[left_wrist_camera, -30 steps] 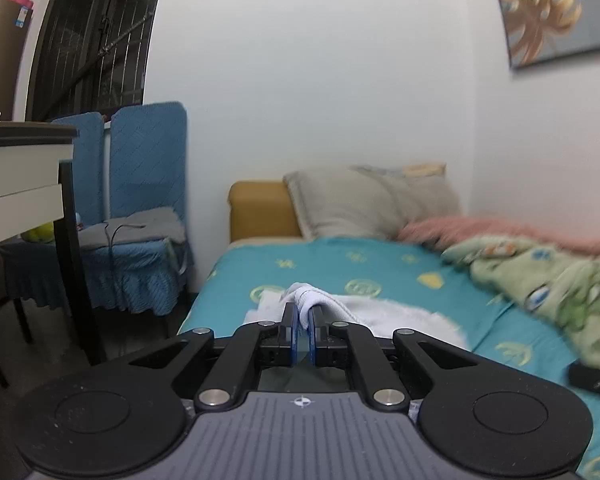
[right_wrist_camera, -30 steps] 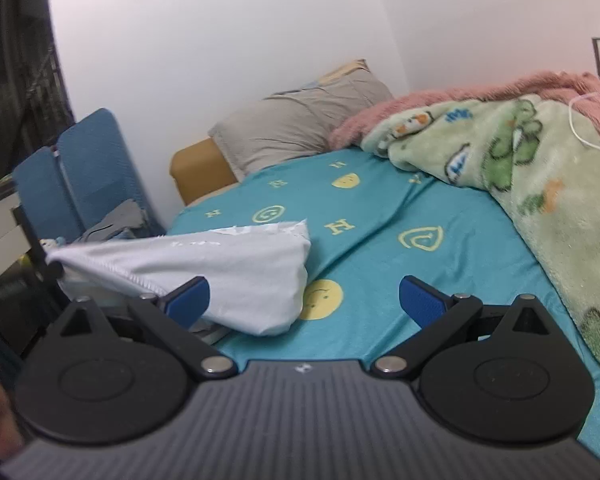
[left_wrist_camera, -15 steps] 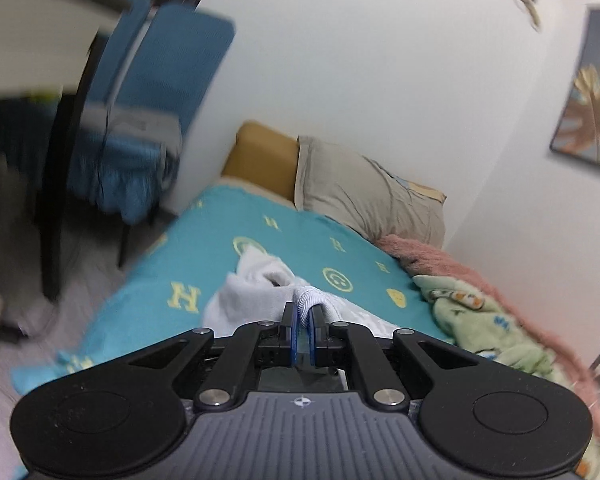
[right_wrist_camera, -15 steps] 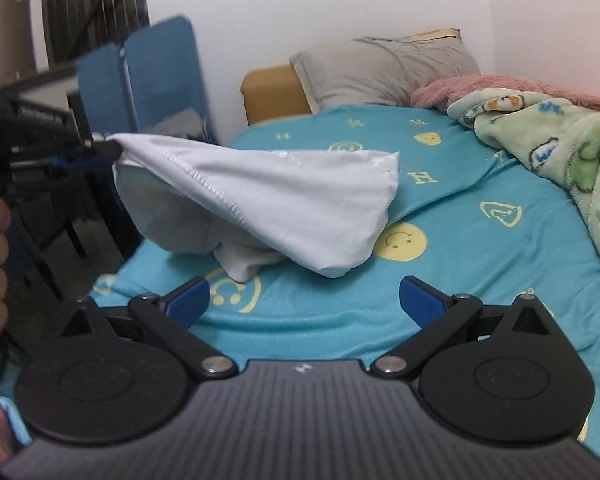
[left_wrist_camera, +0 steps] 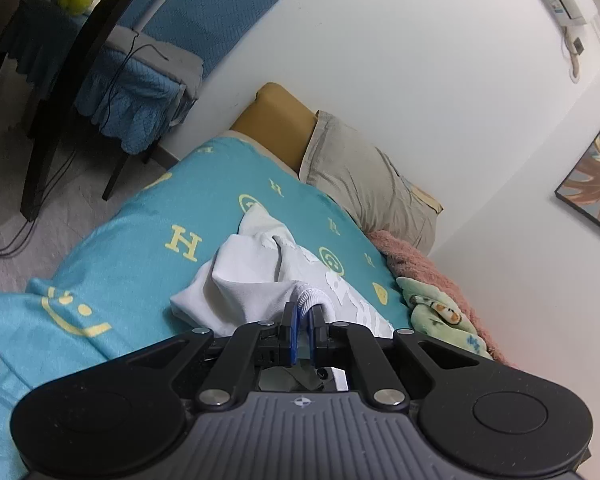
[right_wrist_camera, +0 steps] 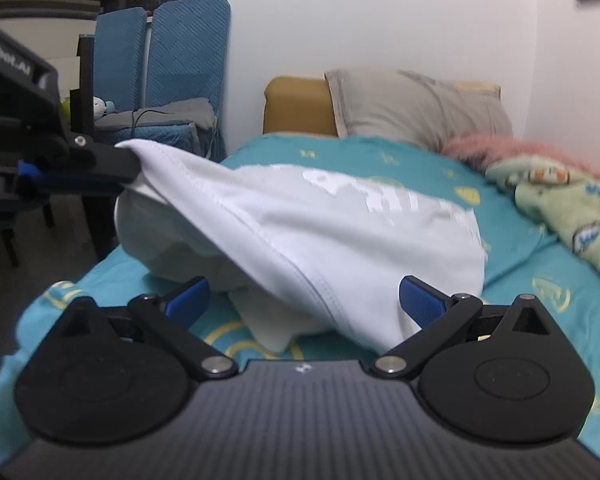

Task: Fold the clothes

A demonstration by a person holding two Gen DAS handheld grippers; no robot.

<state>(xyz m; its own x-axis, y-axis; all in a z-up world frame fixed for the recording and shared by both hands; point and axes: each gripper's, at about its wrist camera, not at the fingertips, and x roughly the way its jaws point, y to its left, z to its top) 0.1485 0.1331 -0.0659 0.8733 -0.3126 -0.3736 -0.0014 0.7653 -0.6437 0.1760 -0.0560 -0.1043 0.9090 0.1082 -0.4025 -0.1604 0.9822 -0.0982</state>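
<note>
Fabric was pinched at far left of the right view: the left gripper (right_wrist_camera: pixel 134 166) clenched the white T-shirt (right_wrist_camera: pixel 300 240) by its ribbed collar, lifting it off the bed (right_wrist_camera: pixel 548 280) for spreading. Lower centre, the right gripper (right_wrist_camera: pixel 304 304) waited released.

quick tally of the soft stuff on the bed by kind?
White garment: 1, held up by the left claw
Pillow: 1
Pink fuzzy blanket: 1
Green cartoon blanket: 1
Total: 4
</note>
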